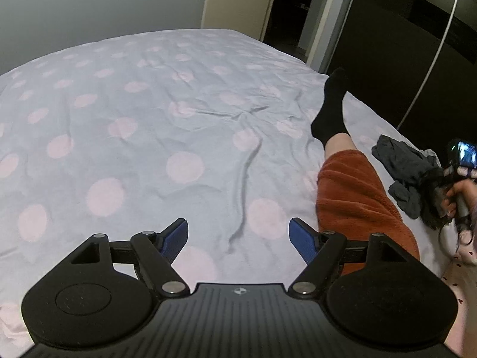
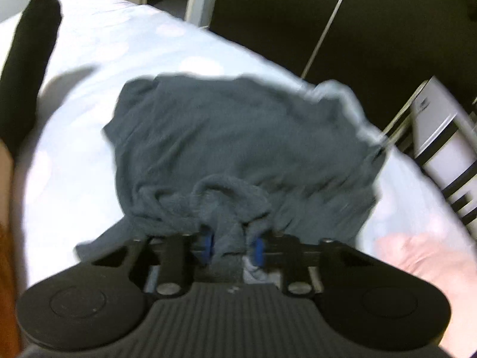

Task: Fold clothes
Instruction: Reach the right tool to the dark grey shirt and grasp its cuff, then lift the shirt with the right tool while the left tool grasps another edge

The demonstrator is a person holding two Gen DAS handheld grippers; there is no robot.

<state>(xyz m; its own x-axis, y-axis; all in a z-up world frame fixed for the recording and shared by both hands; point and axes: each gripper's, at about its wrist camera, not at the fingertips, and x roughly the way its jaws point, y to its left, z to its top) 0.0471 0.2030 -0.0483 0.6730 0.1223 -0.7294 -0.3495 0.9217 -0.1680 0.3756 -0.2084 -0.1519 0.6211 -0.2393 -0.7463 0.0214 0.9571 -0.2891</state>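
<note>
A crumpled dark grey garment (image 2: pixel 238 143) lies on the bed's right side, near the edge. My right gripper (image 2: pixel 234 246) is shut on a bunched fold of it, with cloth pinched between the blue pads (image 2: pixel 208 244). In the left wrist view the same grey garment (image 1: pixel 408 173) shows at the far right, beside the hand that holds the right gripper (image 1: pixel 447 191). My left gripper (image 1: pixel 238 235) hovers open over the bedspread, blue pads wide apart with nothing between them.
The bedspread (image 1: pixel 149 113) is pale blue with pink dots and wrinkled. A person's leg in a black sock (image 1: pixel 331 104) and a rust fleece (image 1: pixel 357 203) lies along the right side. Dark wardrobe doors (image 1: pixel 387 44) stand past the bed's edge.
</note>
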